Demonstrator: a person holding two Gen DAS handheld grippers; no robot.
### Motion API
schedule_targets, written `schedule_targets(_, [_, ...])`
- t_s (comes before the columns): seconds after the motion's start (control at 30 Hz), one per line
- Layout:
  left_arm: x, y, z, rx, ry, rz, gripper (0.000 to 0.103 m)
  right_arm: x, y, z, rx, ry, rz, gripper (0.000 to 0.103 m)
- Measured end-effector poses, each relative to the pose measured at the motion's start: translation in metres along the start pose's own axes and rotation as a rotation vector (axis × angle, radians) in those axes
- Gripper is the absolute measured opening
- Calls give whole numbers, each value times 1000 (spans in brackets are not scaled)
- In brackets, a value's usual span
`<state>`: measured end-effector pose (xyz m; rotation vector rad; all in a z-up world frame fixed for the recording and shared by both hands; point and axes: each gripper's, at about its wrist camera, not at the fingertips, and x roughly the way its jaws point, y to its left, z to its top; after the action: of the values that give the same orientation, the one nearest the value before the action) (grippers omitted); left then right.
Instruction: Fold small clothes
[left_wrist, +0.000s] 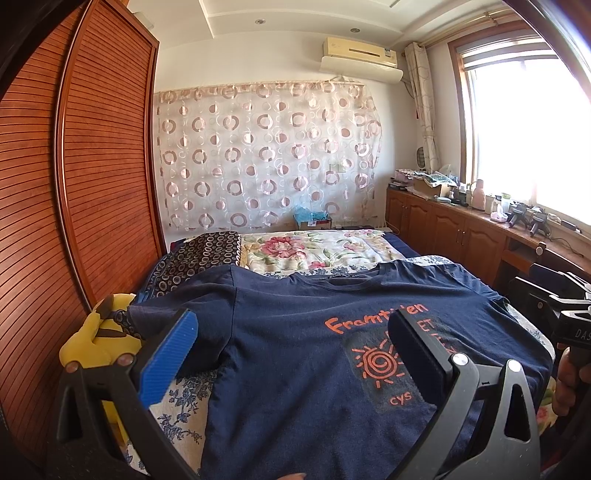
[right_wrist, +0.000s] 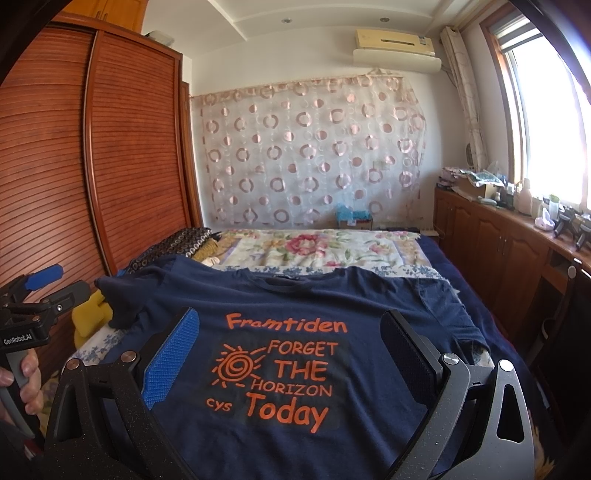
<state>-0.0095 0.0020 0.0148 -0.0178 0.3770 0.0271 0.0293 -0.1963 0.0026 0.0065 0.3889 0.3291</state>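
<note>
A navy T-shirt (right_wrist: 295, 369) is spread flat, front up, on the bed (right_wrist: 436, 273), filling the lower middle of both views. Its orange print reads "Framtiden FORGET THE HORIZON Today" beside a spiral sun. The collar lies toward the upper middle of the frame, and the left-frame sleeve is bunched against a yellow plush toy (left_wrist: 92, 343) at the lower left.

The right gripper (right_wrist: 291, 354) is seen above the print, its jaws set wide apart with nothing between them. The left gripper (left_wrist: 295, 354) is likewise held over the shirt, jaws wide apart and empty; in the right wrist view it appears at the far left (right_wrist: 40, 291), gripped by a hand (right_wrist: 27, 380). In the left wrist view, the right gripper shows at the right edge (left_wrist: 561, 306), and another hand (left_wrist: 569, 384) is seen below it.

Beyond the shirt, a floral quilt (left_wrist: 314, 251) is laid across the bed, with a dark ring-patterned cloth (left_wrist: 199, 254) to its left. A slatted wardrobe (left_wrist: 103, 166) fills the left of the frame. A circle-patterned curtain (right_wrist: 310, 155) hangs on the far wall under an air conditioner (right_wrist: 395, 48). A cluttered cabinet (right_wrist: 491, 240) runs beneath the window (left_wrist: 528, 140) on the right.
</note>
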Motion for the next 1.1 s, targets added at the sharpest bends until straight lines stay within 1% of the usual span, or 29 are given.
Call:
schedule_targets(0.37, [-1,-2,1,0,1,0,103,1,0,1,-2,2,0,100])
schedule_targets(0.6, [8,3,-3,-3,19,8,103,3,3,0,6,1,7,100])
schedule_targets(0.7, [17,9,-9,-6,31,20,103,2,1,-1,5,1,12,100])
schedule_targets(0.73, [21,14,-12,-13,42,21,103,4,9,-3,3,-1,16,100])
schedule_targets(0.8, [25,20,-16,-20,56,23,103,7,11,-4,-4,-1,16,100])
schedule_targets(0.9, [33,30,-22,-23,77,34,103,18,9,-8,-16,9,16,100])
schedule_targets(1.1, [47,58,-35,-48,120,31,103,37,19,-13,-44,13,38,100])
